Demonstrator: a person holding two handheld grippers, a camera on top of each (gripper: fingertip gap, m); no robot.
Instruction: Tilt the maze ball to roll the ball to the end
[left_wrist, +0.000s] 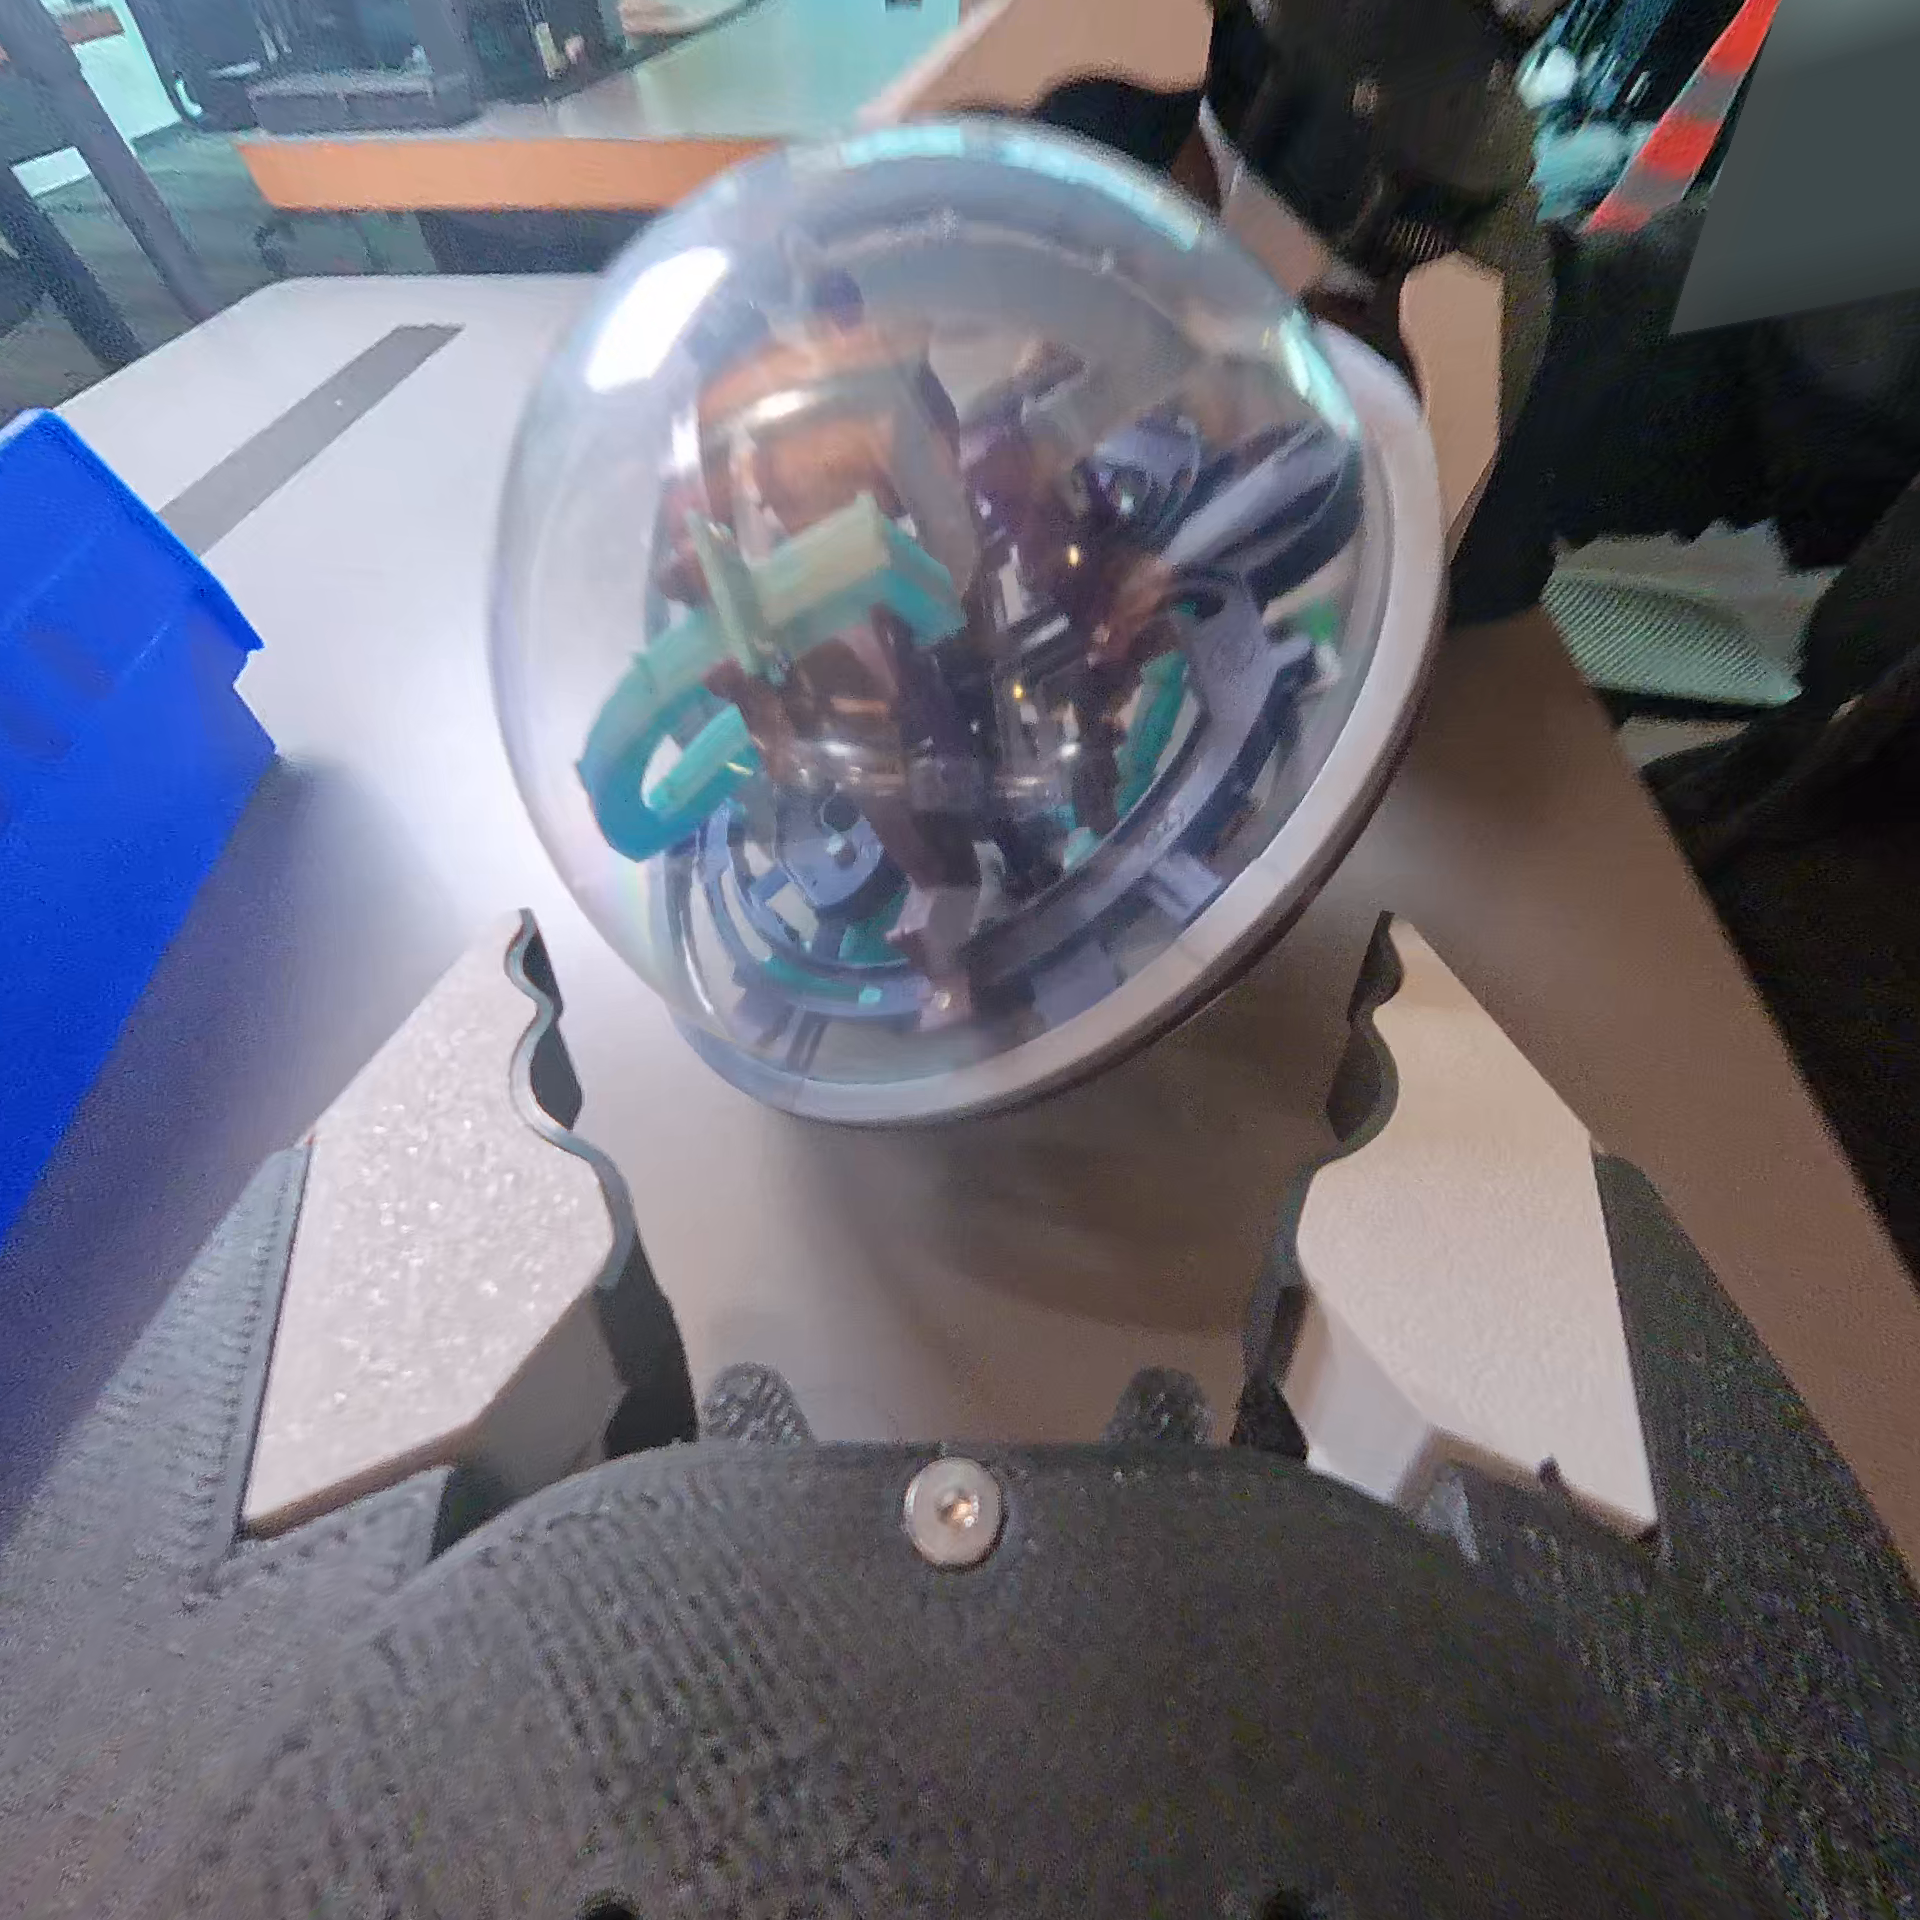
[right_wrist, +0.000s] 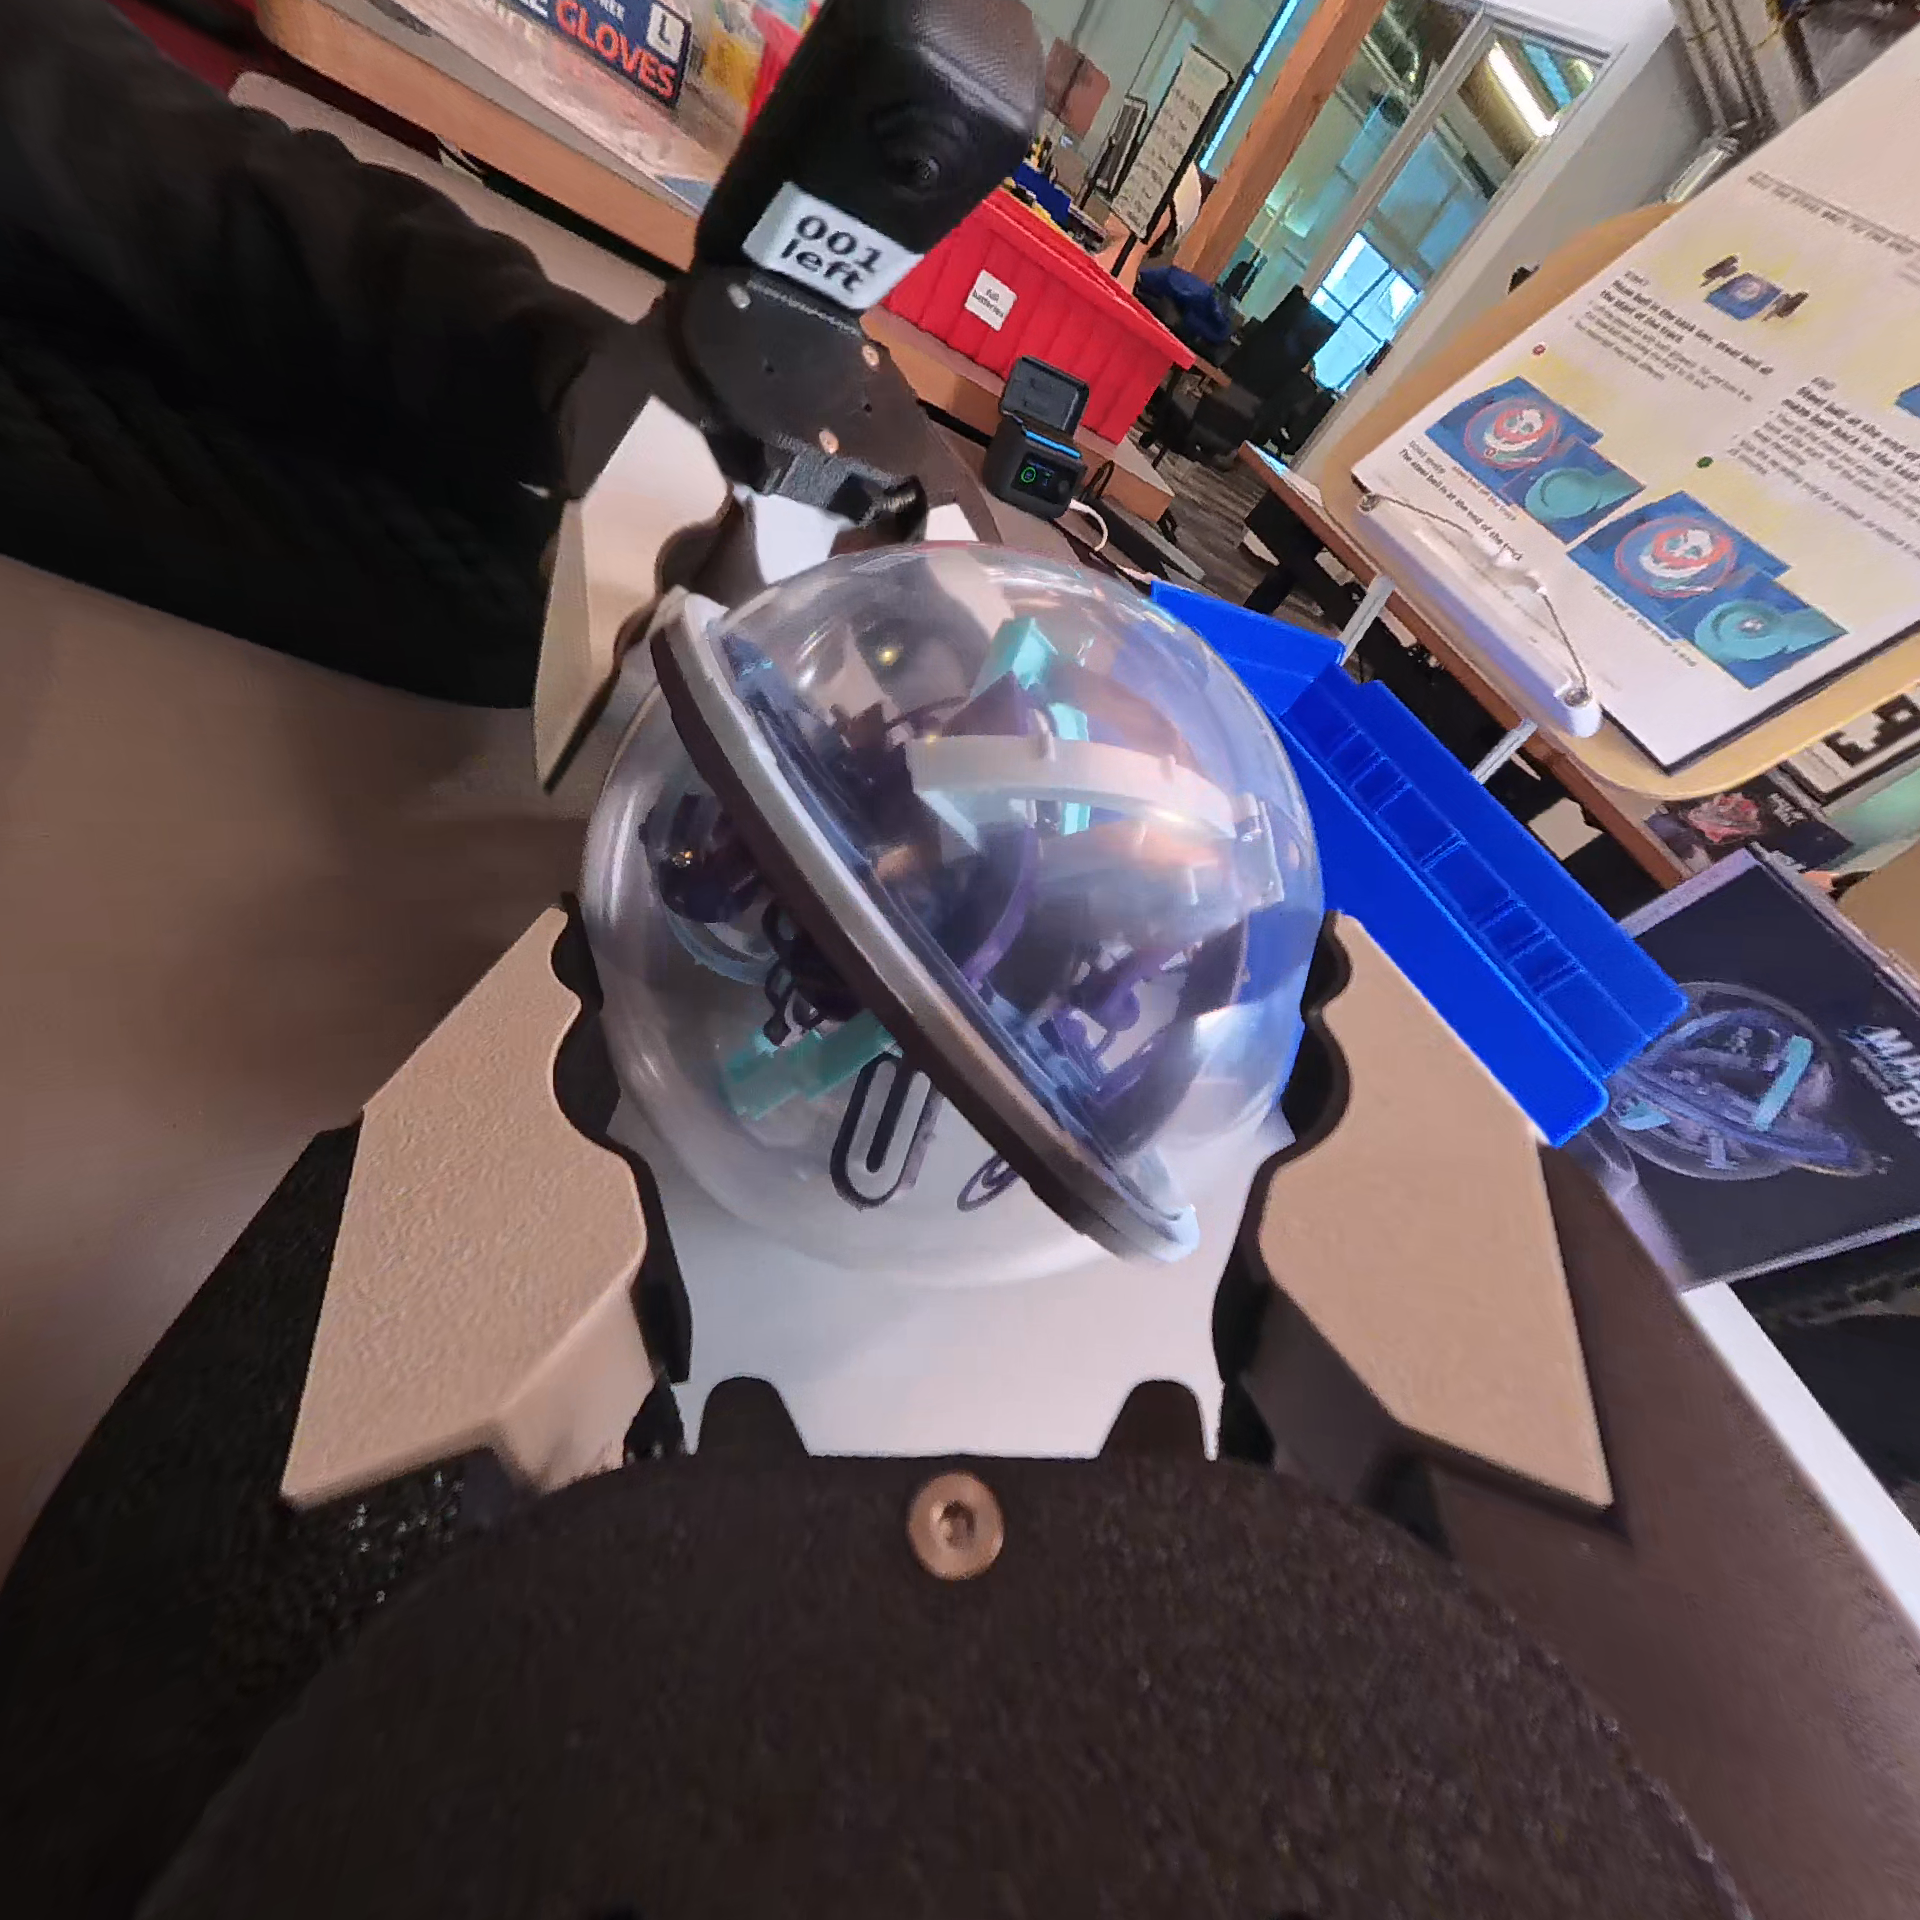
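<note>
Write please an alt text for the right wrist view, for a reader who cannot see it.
A clear maze ball, its equator rim tilted, sits between the two beige fingers of the right hand-held gripper, above a white table. A blue bin lies behind it, and the left hand-held gripper reaches in beyond the ball.

maze ball (right_wrist: 935, 894): 1 | tongs (right_wrist: 951, 1039): 2 | blue bin (right_wrist: 1455, 862): 1

The right gripper (right_wrist: 951, 997) squeezes the maze ball (right_wrist: 935, 894) between its two fingers. The left gripper (left_wrist: 951, 997) is wide open, its fingers touching nothing.
</note>
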